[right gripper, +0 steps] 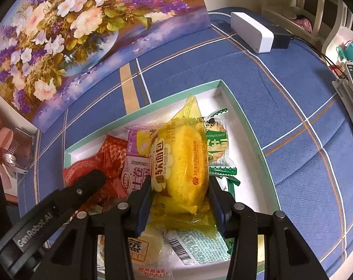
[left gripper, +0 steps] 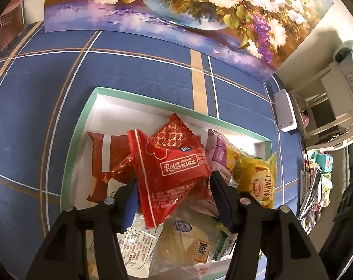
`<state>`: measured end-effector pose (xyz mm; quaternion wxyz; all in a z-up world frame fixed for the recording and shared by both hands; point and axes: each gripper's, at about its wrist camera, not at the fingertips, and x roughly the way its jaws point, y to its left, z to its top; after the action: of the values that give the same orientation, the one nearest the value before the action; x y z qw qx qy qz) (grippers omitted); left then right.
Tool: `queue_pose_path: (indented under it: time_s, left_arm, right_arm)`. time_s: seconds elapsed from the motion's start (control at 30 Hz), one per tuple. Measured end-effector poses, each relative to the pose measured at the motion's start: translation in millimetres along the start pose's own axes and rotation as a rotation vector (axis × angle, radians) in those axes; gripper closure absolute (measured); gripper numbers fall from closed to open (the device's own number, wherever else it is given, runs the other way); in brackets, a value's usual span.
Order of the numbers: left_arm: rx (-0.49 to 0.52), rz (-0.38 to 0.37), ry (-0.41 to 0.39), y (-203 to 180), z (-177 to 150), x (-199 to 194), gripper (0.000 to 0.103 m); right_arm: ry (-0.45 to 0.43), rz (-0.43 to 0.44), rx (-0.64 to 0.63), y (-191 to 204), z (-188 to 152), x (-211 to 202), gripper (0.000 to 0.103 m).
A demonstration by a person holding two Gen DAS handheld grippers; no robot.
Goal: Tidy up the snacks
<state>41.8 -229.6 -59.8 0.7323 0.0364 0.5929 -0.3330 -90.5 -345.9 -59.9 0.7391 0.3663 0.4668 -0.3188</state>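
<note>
A white box with a green rim point(left gripper: 87, 116) point(right gripper: 237, 107) lies on the blue plaid cloth and holds several snack packets. My left gripper point(left gripper: 174, 182) is shut on a red Roter Kiss packet point(left gripper: 174, 165), held over the box. My right gripper point(right gripper: 180, 182) is shut on a yellow soft bread packet point(right gripper: 183, 158), also over the box. The left gripper's arm shows in the right wrist view point(right gripper: 59, 200). Under them lie a purple packet point(right gripper: 136, 158), green-white packets point(right gripper: 216, 140), a brown-red packet point(left gripper: 104, 161) and a pale steamed cake point(left gripper: 183, 240).
A flower painting point(left gripper: 176, 7) point(right gripper: 71, 35) leans at the back of the cloth. A white device point(left gripper: 285, 109) point(right gripper: 251, 31) lies at the right edge. White shelves with clutter point(left gripper: 328, 107) stand beyond the cloth on the right.
</note>
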Motion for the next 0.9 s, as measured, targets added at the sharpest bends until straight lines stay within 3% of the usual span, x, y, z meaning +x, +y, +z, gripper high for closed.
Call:
queue_pose_path:
  time_s: [0.4, 0.53, 0.67, 0.9]
  left_arm:
    - [-0.021, -0.012, -0.039, 8, 9, -29, 0.037]
    - [-0.012, 0.02, -0.058, 10, 12, -40, 0.037]
    - [-0.003, 0.073, -0.075, 15, 13, -46, 0.035]
    - [-0.018, 0.122, -0.078, 25, 14, -45, 0.031]
  right_arm:
    - [-0.007, 0.009, -0.013, 4, 3, -9, 0.043]
    - [-0.025, 0.014, -0.017, 4, 5, -19, 0.043]
    - [-0.041, 0.02, -0.02, 5, 7, -27, 0.033]
    - [-0.047, 0.013, -0.023, 7, 8, -29, 0.03]
